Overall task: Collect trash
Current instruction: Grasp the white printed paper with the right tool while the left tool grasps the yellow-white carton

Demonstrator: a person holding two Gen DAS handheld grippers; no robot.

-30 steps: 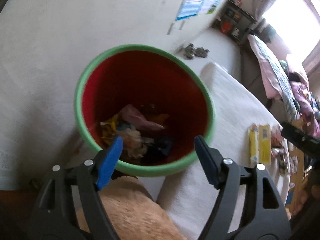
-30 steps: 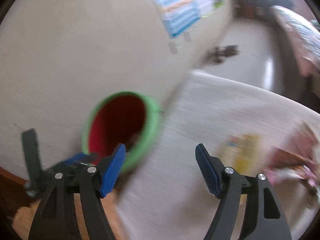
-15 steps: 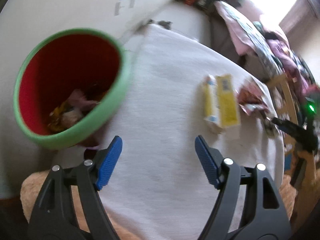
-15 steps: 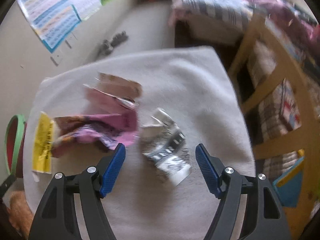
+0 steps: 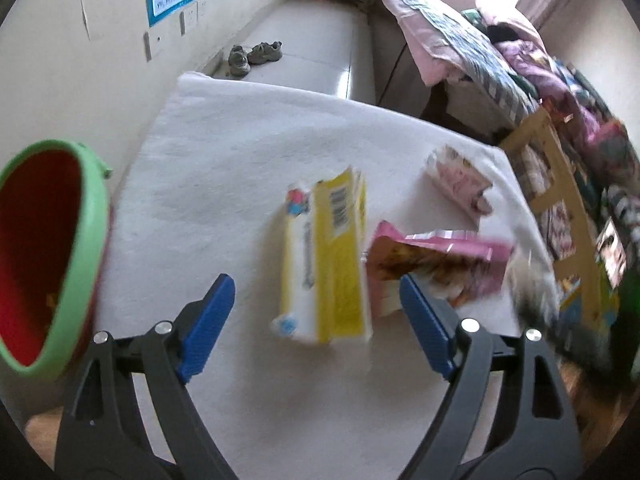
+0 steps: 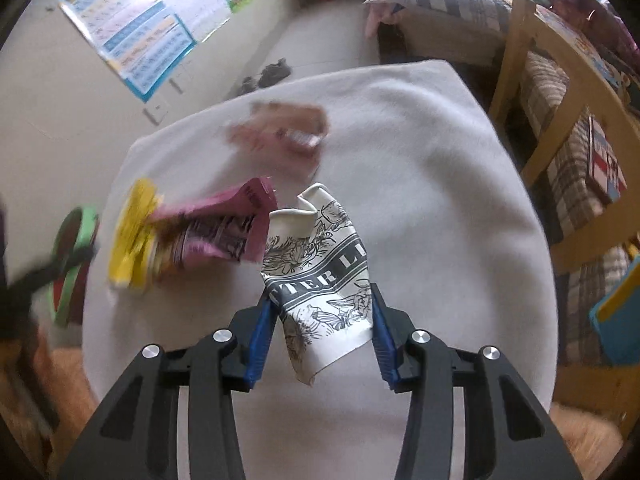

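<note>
- R gripper (image 6: 320,330): jaws narrowed onto a crumpled white paper cup w/ black floral print (image 6: 320,276); both blue pads touch its sides, i.e. clamped on it. Cup sits at table level on the white cloth (image 6: 420,184); can't tell if lifted.
- L gripper (image 5: 316,326): jaws wide apart, holding nothing. Hovers over the cloth (image 5: 224,152), the yellow carton (image 5: 326,264) lying just ahead between the pads, not touched.
- Bin: green-rimmed red bucket (image 5: 86,248) at L edge of table, tilted toward camera. A yellowish scrap shows low on the inner wall; rest of contents out of view. In R view the bucket (image 6: 74,240) is blurred at far L.
- Trash on cloth: pink snack wrapper (image 5: 436,268) touching the carton's R side; in R view that wrapper (image 6: 224,232) lies just L of the cup. A pale pink packet (image 5: 460,180) lies further back, apart.
- Vs 0.5 s ago: R jaws were wide open w/ cup loose between them; now closed on it. L gripper has swung off the bucket toward the carton; jaws unchanged, open.
- Vs 1.0 s ago: L cam looked straight into the bucket (wrappers at bottom).
</note>
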